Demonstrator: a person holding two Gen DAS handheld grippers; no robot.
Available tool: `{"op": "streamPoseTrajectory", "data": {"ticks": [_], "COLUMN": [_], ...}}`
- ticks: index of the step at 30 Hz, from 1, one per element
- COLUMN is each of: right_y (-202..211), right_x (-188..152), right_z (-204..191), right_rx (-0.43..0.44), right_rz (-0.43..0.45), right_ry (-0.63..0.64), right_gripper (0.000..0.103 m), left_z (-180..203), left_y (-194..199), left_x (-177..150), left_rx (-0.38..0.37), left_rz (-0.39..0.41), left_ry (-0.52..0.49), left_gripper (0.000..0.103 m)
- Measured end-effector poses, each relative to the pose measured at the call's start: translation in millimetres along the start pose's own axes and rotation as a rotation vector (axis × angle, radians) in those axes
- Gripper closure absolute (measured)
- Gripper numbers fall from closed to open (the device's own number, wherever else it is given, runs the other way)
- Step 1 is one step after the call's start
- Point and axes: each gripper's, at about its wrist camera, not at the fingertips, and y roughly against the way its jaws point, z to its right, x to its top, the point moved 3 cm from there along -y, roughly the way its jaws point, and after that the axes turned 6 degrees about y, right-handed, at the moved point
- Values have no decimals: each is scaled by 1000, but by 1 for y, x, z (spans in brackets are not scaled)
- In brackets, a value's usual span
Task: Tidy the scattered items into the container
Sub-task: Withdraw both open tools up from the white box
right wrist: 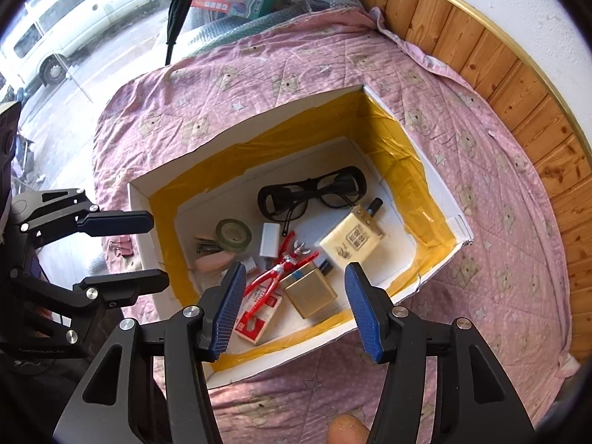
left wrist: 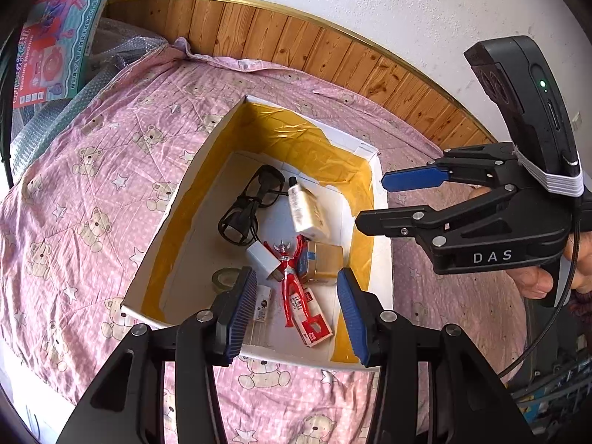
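Going left to right: the left claw [left wrist: 298, 309] hangs released and empty above the near wall of the container [left wrist: 192, 170], a white box lined with yellow tape that sits on the pink bear-print bed cover [left wrist: 92, 170]. Just ahead of its fingers, inside the box, lie a roll of green tape [left wrist: 225, 278], a white adapter [left wrist: 263, 259], a red toy figure [left wrist: 290, 277] across a red-and-white packet [left wrist: 312, 318], and a gold box [left wrist: 323, 261]. Farther ahead are black glasses [left wrist: 251, 199] and a cream bottle [left wrist: 305, 211].

To the right, the right claw [right wrist: 294, 307] is likewise spread and carrying nothing, poised over the same box from its other side.

The sorting looks nearly done. One small pink clip [right wrist: 120, 248] seems to lie on the cover outside the box, between the left claw's fingers as the right camera sees it. The next move probably calls for dropping the left claw onto that clip, pinching it and lifting it over the wall.
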Motion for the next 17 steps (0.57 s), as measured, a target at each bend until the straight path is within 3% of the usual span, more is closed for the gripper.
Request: {"op": "streamPoseTrajectory", "data": {"ticks": [10, 17], "right_y": [-1, 0], "right_x": [-24, -32], "right_z": [-21, -28], "right_rx": [-67, -80], "right_rz": [-73, -69], "right_ry": [89, 96], "right_gripper": [44, 44], "left_z": [5, 9], "left_y": [8, 9], "left_x": [-6, -12], "left_rx": [10, 1], "left_rz": [24, 21], "left_ry": [-35, -37], "left_gripper": [56, 56]}}
